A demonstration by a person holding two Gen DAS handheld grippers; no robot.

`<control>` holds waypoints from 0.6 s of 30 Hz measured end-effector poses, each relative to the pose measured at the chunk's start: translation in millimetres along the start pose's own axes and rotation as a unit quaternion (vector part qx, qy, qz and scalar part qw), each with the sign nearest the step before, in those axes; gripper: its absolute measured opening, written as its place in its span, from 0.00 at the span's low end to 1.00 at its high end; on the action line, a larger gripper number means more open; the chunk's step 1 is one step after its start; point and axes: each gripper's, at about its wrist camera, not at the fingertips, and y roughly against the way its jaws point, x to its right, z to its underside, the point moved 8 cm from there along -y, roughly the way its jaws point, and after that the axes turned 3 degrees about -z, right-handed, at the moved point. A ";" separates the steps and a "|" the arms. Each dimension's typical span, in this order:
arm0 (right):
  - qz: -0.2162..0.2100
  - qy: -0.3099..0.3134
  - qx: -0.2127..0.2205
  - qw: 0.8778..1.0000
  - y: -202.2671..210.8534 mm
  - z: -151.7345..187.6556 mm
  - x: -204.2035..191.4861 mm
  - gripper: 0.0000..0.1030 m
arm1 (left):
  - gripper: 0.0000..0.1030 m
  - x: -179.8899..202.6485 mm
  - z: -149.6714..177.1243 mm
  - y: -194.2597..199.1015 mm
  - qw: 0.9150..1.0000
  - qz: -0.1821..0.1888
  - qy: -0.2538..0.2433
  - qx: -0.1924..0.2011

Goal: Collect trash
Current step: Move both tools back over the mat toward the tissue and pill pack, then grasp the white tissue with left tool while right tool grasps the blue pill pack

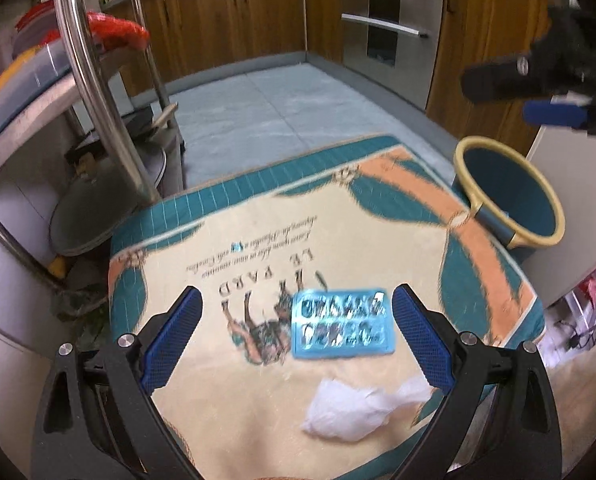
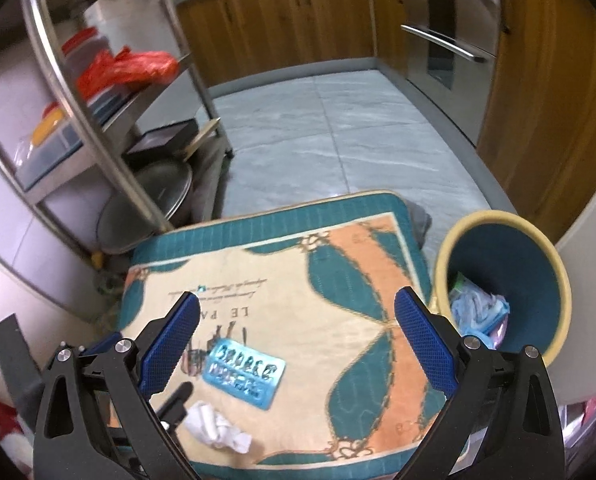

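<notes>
A shiny blue foil blister pack [image 1: 343,324] and a crumpled white paper ball [image 1: 348,410] lie on the patterned cream-and-teal cloth [image 1: 378,240]. Both the left gripper [image 1: 298,336] and right gripper [image 2: 297,344] have wide, empty fingers. A teal bin with yellow rim [image 2: 554,264] stands beside the cloth.

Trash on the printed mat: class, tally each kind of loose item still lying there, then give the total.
Blue blister pack: 1
Crumpled white tissue: 1
Total on the mat: 2
The bin beside the mat already holds some blue and pink wrappers, not counted here.
</notes>
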 end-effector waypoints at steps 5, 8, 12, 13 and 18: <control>0.005 0.012 -0.018 1.000 -12.1 5.8 -8.0 0.94 | 0.91 -1.2 25.0 -13.3 0.999 0.018 0.020 -0.046; 0.014 0.009 -0.023 1.000 -15.7 6.0 -1.2 0.94 | 0.91 10.6 49.4 -10.9 0.993 0.059 0.060 -0.078; 0.016 -0.016 -0.023 0.999 -18.3 1.5 11.0 0.94 | 0.86 30.5 68.5 -9.3 0.992 0.069 0.043 -0.094; 0.015 -0.024 -0.023 0.999 -18.9 1.0 13.3 0.94 | 0.78 35.3 70.1 -11.7 0.993 0.062 0.025 -0.096; 0.006 -0.040 -0.034 0.999 -23.0 3.8 15.3 0.94 | 0.41 33.1 87.0 -35.0 0.989 0.039 0.012 -0.144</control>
